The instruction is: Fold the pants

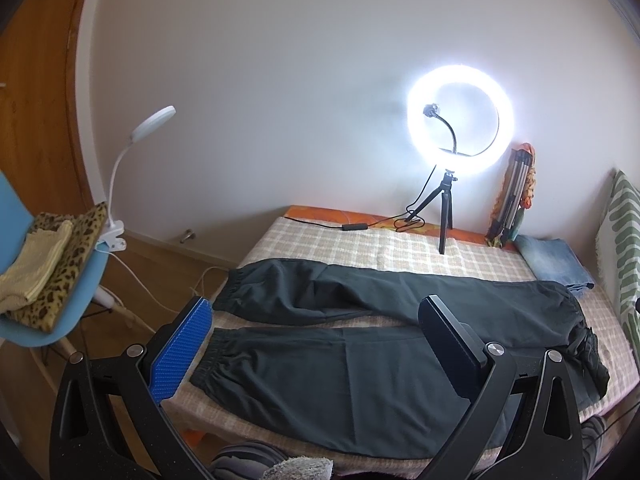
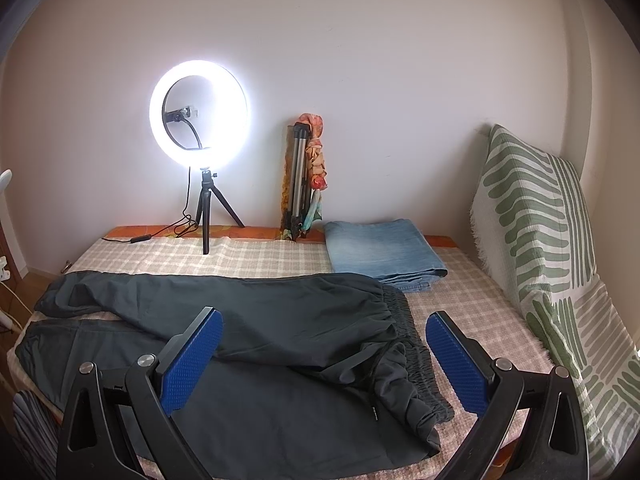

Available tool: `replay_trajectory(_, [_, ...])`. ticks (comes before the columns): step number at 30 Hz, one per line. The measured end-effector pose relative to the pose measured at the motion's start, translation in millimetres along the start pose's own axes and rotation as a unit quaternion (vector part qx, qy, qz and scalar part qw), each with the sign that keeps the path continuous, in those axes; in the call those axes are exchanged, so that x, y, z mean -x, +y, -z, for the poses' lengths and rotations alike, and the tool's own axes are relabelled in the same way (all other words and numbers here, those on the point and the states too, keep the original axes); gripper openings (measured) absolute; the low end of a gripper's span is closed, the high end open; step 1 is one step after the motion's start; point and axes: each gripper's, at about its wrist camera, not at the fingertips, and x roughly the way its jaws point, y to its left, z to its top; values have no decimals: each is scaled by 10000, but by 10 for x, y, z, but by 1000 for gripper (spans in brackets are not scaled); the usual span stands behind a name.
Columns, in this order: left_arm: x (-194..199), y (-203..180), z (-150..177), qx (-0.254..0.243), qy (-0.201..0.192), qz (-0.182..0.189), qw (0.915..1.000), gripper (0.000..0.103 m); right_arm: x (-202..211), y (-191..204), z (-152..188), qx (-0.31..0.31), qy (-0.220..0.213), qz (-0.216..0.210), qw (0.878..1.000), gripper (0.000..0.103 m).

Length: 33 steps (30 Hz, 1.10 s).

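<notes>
Dark green-black fabric makes up the pants, which lie spread flat across the near half of the bed, on its checked cover. The two legs run side by side toward the left, their elastic cuffs at the left edge of the bed, a strip of cover showing between them. The gathered waistband lies at the right, bunched and partly folded over on itself.

The left gripper hovers over the near leg, its fingers spread wide apart with nothing between them, clear of the cloth. The right gripper hangs above the waistband end, its blue-padded fingers likewise wide apart and empty.

Just beyond the waistband, at the far right, sits a folded pair of jeans, its near corner close to the pants. A lit ring light stands on a small tripod at the far edge of the bed, its cable trailing left. A folded tripod wrapped in an orange scarf leans on the wall between the light and the jeans. A green-patterned pillow stands along the right side. Left of the bed, a blue chair carries folded cloths and a white clip lamp.
</notes>
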Motion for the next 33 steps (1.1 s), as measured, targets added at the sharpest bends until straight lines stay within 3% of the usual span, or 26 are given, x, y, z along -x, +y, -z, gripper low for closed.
replay_trajectory(20, [-62, 107, 5, 16, 44, -149, 9999, 103, -74, 132, -12, 153, 53, -81, 9998, 103])
replay_trajectory(28, [-50, 365, -4, -28, 19, -566, 9984, 103, -176, 175, -39, 164, 56, -303, 9994, 103])
replay_trajectory(33, [-201, 670, -39, 155, 214, -475, 9985, 103, -199, 288, -97, 393, -74, -544, 9977, 103])
